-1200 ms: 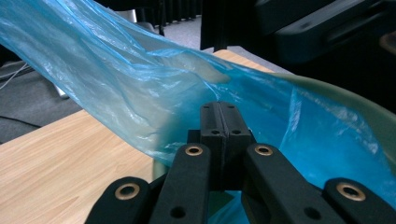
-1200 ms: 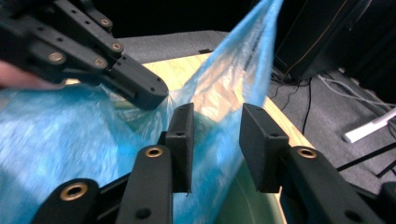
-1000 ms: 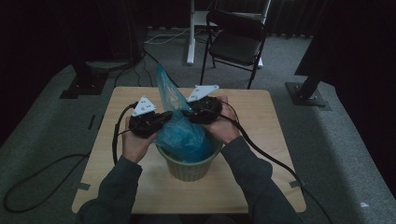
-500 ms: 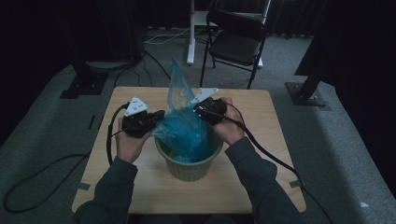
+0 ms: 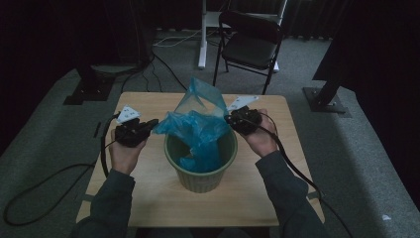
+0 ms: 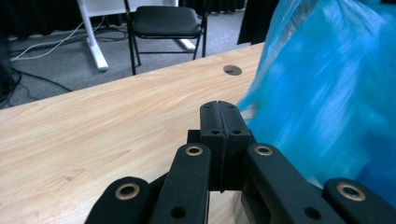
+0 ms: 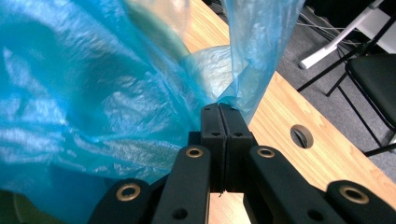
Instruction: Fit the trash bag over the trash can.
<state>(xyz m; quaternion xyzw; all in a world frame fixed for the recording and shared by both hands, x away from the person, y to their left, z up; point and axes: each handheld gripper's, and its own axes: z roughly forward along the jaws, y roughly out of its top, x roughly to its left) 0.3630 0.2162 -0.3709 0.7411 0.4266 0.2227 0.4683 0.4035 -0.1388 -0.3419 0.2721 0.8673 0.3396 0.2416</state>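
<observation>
A thin blue plastic bag hangs into a green ribbed pot at the middle of the wooden table. My left gripper is at the bag's left edge, jaws shut, with the film pinched at the tips. In the left gripper view the shut jaws meet the bag on their right side. My right gripper is at the bag's right edge. In the right gripper view its jaws are shut on a gathered fold of the bag. The bag's mouth is stretched between the two grippers above the pot's rim.
A black folding chair and a white desk leg stand on the carpet beyond the table. The tabletop has a round cable hole near its far edge. Cables trail from both grippers over the table's sides.
Both hands have moved apart and a little lower. The bag, bunched and tall a second ago, is now pulled wide over the pot.
</observation>
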